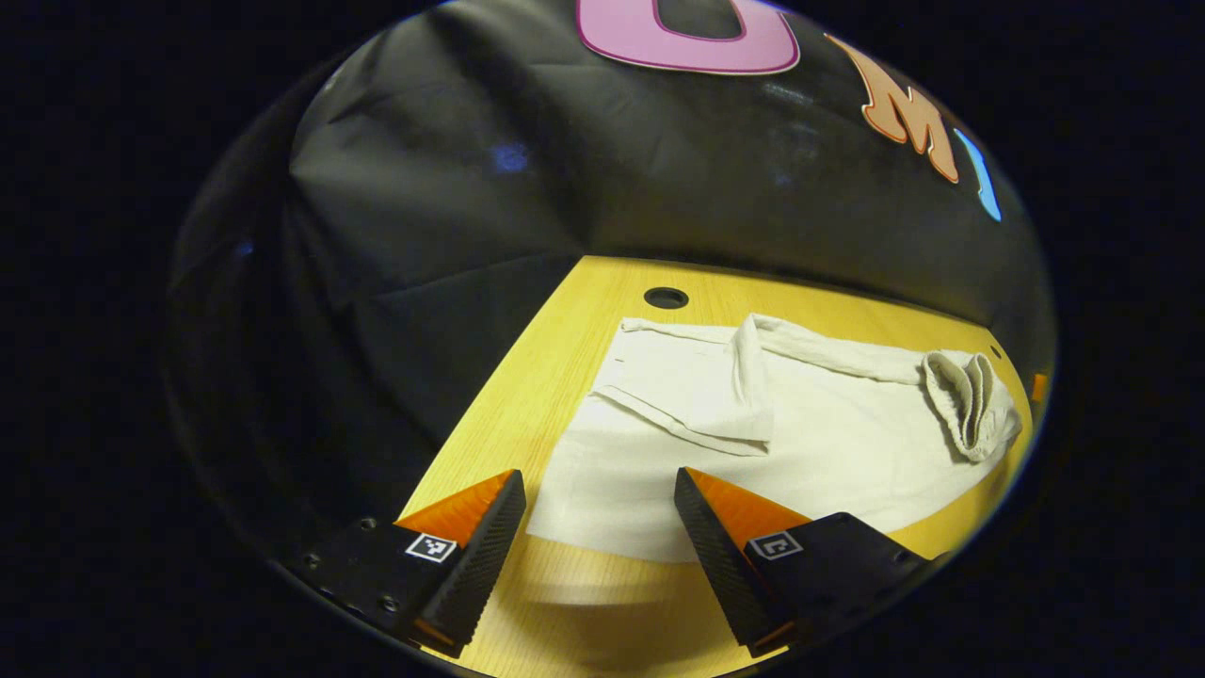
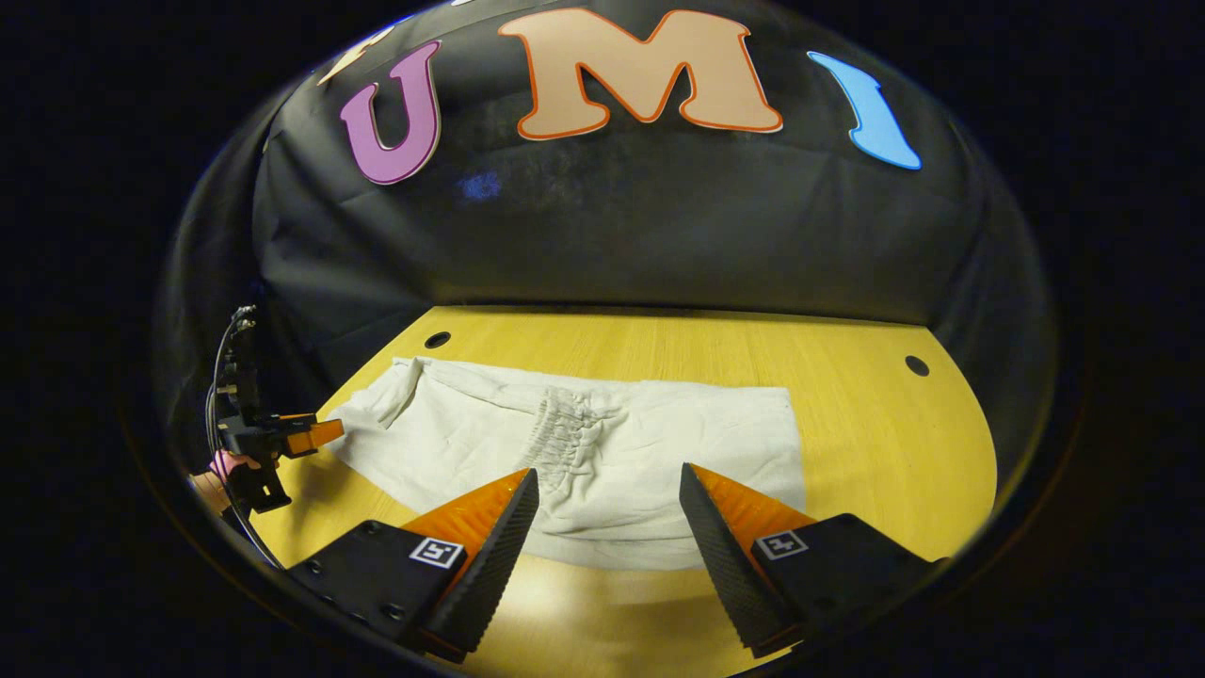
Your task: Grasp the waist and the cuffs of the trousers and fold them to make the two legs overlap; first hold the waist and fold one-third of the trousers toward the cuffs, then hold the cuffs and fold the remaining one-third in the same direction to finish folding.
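White trousers (image 1: 753,443) lie flat on the wooden table (image 1: 555,367), partly folded over themselves. In the left gripper view a flap of cloth (image 1: 697,386) is turned back near the cuff end, and the gathered elastic waist (image 1: 965,400) lies at the far right. My left gripper (image 1: 600,504) is open just above the trousers' near edge, holding nothing. In the right gripper view the gathered waist (image 2: 565,433) lies across the middle of the trousers (image 2: 659,452). My right gripper (image 2: 607,504) is open over their near edge, empty. The left gripper (image 2: 315,435) and a hand (image 2: 221,471) show far left.
The table (image 2: 866,424) has round cable holes at its back corners (image 2: 438,339) (image 2: 916,364) and one near the cuff end (image 1: 666,298). Black cloth walls close in the back and sides. Bare wood lies right of the trousers in the right gripper view.
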{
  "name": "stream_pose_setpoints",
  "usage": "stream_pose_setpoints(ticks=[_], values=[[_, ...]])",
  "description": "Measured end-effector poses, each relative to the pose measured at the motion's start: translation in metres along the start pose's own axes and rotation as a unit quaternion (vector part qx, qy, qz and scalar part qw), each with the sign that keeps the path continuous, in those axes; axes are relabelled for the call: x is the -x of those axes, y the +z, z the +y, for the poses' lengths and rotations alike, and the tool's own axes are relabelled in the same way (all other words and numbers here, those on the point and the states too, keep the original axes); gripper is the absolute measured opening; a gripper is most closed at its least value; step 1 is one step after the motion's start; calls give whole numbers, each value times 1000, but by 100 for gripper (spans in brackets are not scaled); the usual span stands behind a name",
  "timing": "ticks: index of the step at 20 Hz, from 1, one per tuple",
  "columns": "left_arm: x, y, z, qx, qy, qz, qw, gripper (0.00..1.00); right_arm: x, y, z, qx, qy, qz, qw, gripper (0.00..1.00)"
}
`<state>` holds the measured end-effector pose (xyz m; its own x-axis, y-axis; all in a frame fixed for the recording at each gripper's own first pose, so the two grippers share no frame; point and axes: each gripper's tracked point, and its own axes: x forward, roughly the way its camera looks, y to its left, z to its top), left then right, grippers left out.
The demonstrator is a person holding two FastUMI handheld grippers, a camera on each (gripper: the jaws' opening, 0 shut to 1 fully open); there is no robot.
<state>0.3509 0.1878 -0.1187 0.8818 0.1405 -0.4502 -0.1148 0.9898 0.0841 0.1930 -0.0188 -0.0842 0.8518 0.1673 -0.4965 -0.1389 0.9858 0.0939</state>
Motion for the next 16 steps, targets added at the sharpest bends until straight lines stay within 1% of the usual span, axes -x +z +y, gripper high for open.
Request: stream_pose_setpoints(ticks=[3, 5, 6, 7, 8, 9, 10, 11, 12, 13, 14, 15, 16], values=[[-1, -3, -2, -3, -2, 14, 1000, 96, 6, 4, -9, -8, -8, -3, 1000, 96], [-1, 0, 0, -1, -5, 7, 1000, 95, 8, 2, -12, -11, -12, -2, 1000, 97], [0, -3, -1, 1, -7, 12, 1000, 94, 10, -2, -12, -11, -11, 1, 1000, 92], [0, -1, -2, -1, -8, 10, 1000, 95, 12, -6, -11, -11, -8, 5, 1000, 92], [-1, -3, -1, -2, -10, 14, 1000, 94, 12, -8, -11, -11, -6, 8, 1000, 96], [0, -4, -1, 1, -14, 18, 1000, 93, 14, -10, -10, -10, -6, 10, 1000, 96], [0, -4, -5, 1, -19, 24, 1000, 90, 17, -13, -9, -11, -5, 11, 1000, 89], [0, -5, -12, -1, -26, 31, 999, 77, 19, -13, -8, -13, -4, 10, 1000, 95], [-2, -5, -20, -7, -34, 32, 999, 70, 20, -14, -9, -13, -4, 11, 1000, 95], [-3, -4, -26, -11, -41, 35, 998, 44, 23, -14, -11, -13, -5, 10, 1000, 95], [-3, -3, -30, -15, -49, 37, 998, 34, 25, -13, -11, -13, -5, 8, 1000, 95], [-3, -1, -32, -15, -50, 36, 998, 13, 28, -12, -13, -13, -7, 6, 1000, 95], [-4, -1, -31, -11, -52, 33, 998, 6, 31, -13, -16, -12, -11, 4, 1000, 95]])
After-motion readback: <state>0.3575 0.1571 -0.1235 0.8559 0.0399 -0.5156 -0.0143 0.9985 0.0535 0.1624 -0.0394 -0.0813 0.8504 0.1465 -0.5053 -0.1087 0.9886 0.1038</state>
